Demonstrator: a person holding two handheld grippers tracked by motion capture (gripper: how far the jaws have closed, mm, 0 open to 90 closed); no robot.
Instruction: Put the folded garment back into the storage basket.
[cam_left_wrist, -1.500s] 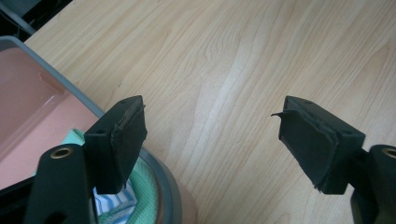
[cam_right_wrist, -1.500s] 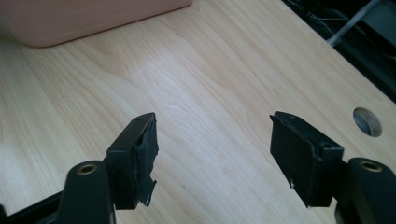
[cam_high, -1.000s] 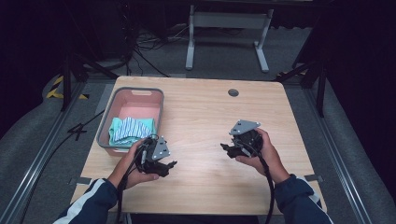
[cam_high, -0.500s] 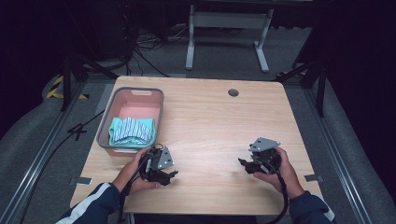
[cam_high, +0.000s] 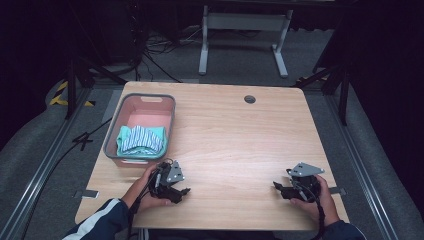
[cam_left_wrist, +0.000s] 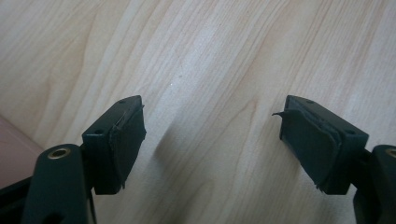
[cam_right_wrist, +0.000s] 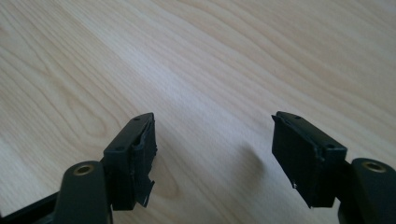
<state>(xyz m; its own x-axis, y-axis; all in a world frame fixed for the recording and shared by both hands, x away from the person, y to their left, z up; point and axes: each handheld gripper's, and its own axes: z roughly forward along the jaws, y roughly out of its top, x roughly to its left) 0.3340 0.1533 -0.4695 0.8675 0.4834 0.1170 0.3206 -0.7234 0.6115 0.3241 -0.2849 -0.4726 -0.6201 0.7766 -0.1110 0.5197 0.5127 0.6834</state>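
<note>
Starting at the left w/ the pink basket (cam_high: 111, 135): it sits at the table's left edge, w/ the striped teal cloth (cam_high: 140, 139) folded inside, at its near end; that cloth looks like the thing to work on, and it lies just beyond your left gripper (cam_high: 176, 191). Left gripper hangs low over bare wood near the basket's near rim; its jaws stand wide w/ nothing between them, pads (cam_left_wrist: 129, 140) clear of the table (cam_high: 235, 140) in the left gripper view. If the cloth is your target, lift over the rim rather than dragging across it; come down on the cloth's top fold, not the basket wall; close only once both pads straddle fabric. Moving right: mid-table is plain wood, w/ a cable hole (cam_high: 249, 99) at the far edge; a good spot to lay fabric flat. Right gripper (cam_high: 281, 189) sits near the front right corner, well apart from the basket; jaws also wide and empty, pads (cam_right_wrist: 140, 154) frayed at the edges, so expect thin fabric to snag there; bring it across only when the left has the cloth up.
</note>
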